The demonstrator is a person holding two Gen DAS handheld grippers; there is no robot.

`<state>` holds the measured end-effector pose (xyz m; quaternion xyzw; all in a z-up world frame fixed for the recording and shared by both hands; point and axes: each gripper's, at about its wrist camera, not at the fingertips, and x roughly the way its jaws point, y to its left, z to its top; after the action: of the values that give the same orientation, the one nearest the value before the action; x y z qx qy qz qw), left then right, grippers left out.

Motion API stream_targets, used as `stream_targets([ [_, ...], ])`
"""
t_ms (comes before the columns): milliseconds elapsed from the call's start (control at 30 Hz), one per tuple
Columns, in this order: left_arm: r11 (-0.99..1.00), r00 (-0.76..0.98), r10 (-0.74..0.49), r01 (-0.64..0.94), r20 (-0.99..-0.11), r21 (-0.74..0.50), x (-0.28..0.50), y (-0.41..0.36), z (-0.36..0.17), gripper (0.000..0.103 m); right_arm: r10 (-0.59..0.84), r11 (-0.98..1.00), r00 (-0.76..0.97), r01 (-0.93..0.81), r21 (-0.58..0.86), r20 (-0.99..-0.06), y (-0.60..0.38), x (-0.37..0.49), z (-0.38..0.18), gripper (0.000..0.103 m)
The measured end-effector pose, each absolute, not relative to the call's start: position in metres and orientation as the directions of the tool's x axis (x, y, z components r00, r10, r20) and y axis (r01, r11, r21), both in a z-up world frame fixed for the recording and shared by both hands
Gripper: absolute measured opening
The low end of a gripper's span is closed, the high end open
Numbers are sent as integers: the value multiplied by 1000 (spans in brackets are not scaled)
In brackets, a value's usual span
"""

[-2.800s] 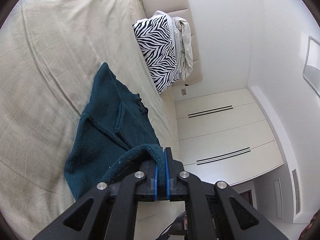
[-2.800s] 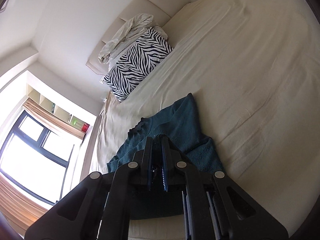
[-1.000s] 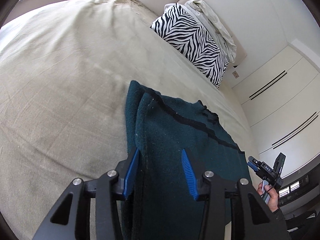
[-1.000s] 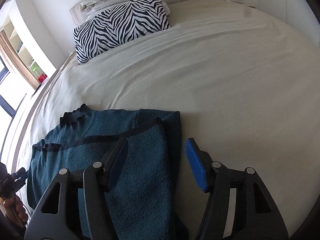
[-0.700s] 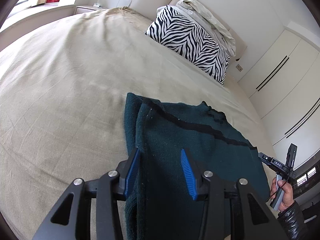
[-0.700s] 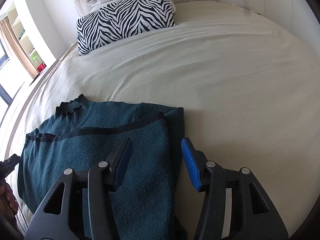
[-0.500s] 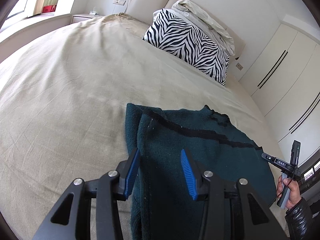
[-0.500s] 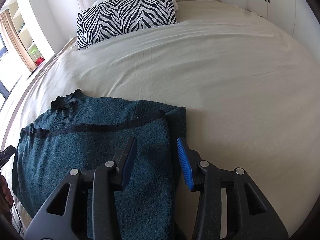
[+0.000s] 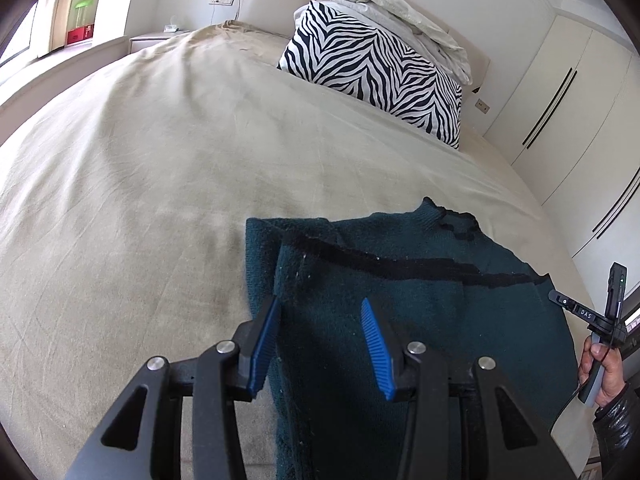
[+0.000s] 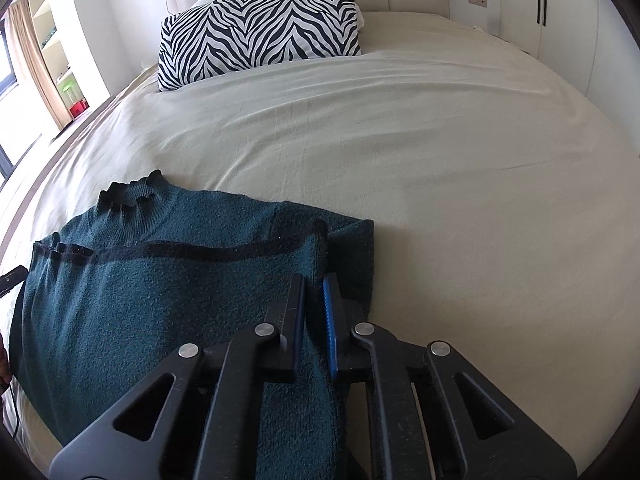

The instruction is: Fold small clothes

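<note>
A dark teal knit sweater (image 9: 420, 300) lies flat on the beige bed, its bottom half folded up over the chest with a dark hem line across it; it also shows in the right wrist view (image 10: 160, 280). My left gripper (image 9: 320, 304) is open, its blue pads straddling the sweater's left edge just above the fabric. My right gripper (image 10: 314, 280) is nearly closed, pinching the folded layer at the sweater's right edge. The collar (image 10: 132, 192) points toward the pillows.
A zebra-print pillow (image 9: 376, 76) and a crumpled white duvet (image 9: 404, 16) lie at the headboard. White wardrobes (image 9: 568, 120) stand to the right. The other hand-held gripper (image 9: 600, 320) shows at the right edge. A window and shelves (image 10: 48, 60) are on the left.
Both grippers let go of the sweater after laying the fold, then lowered to its side edges. The right gripper has since closed onto the right edge; the left has stayed open.
</note>
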<state>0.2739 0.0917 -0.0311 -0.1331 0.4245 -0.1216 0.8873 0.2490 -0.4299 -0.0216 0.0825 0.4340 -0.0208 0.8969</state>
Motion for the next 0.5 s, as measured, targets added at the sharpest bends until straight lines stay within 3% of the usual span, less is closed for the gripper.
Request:
stream_targets([
  [367, 947, 606, -309, 125, -733, -296, 288, 86, -29, 44, 30, 989, 664, 90, 120, -747, -425, 239, -11, 7],
  [500, 956, 587, -291, 140, -755, -259, 295, 79, -33, 37, 12, 990, 686, 91, 103, -727, -424, 236, -3, 6],
])
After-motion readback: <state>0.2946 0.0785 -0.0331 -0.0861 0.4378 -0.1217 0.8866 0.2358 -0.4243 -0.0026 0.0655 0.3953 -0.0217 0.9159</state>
